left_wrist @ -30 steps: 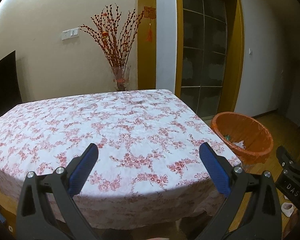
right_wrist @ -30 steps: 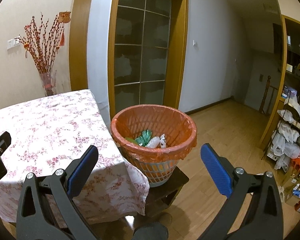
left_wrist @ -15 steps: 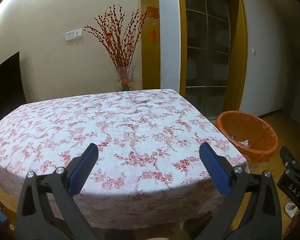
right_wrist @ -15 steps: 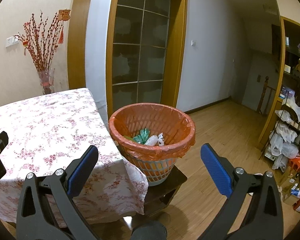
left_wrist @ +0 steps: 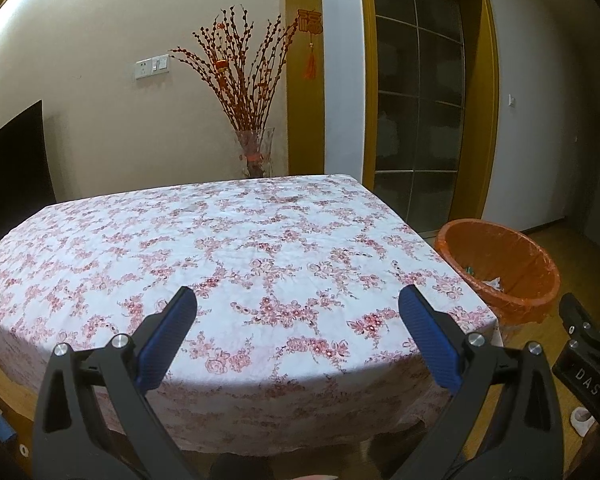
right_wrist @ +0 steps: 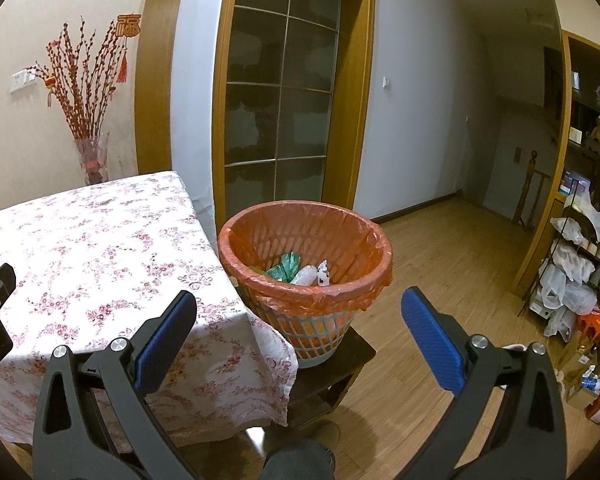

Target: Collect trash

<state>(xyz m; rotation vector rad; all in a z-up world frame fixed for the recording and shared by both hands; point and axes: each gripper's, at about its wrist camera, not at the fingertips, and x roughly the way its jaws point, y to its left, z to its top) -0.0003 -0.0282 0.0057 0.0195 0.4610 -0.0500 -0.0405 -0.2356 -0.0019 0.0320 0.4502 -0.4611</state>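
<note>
A white basket lined with an orange bag (right_wrist: pixel 306 248) stands on a low dark stool (right_wrist: pixel 340 360) beside the table's right edge; it also shows in the left wrist view (left_wrist: pixel 500 264). Green and white wrappers (right_wrist: pixel 300 272) lie inside it. My left gripper (left_wrist: pixel 298 332) is open and empty, held above the near edge of the floral tablecloth (left_wrist: pixel 220 248). My right gripper (right_wrist: pixel 298 332) is open and empty, held in front of the basket and apart from it. I see no loose trash on the cloth.
A glass vase of red branches (left_wrist: pixel 254 152) stands behind the table's far edge. A dark screen (left_wrist: pixel 12 168) is at the far left. A glass door (right_wrist: pixel 284 112) is behind the basket. A rack of bags and bottles (right_wrist: pixel 580 272) stands at the right on the wooden floor.
Both grippers have drawn back and risen a little, so the table and basket sit lower and farther in view. Both stay open and empty.
</note>
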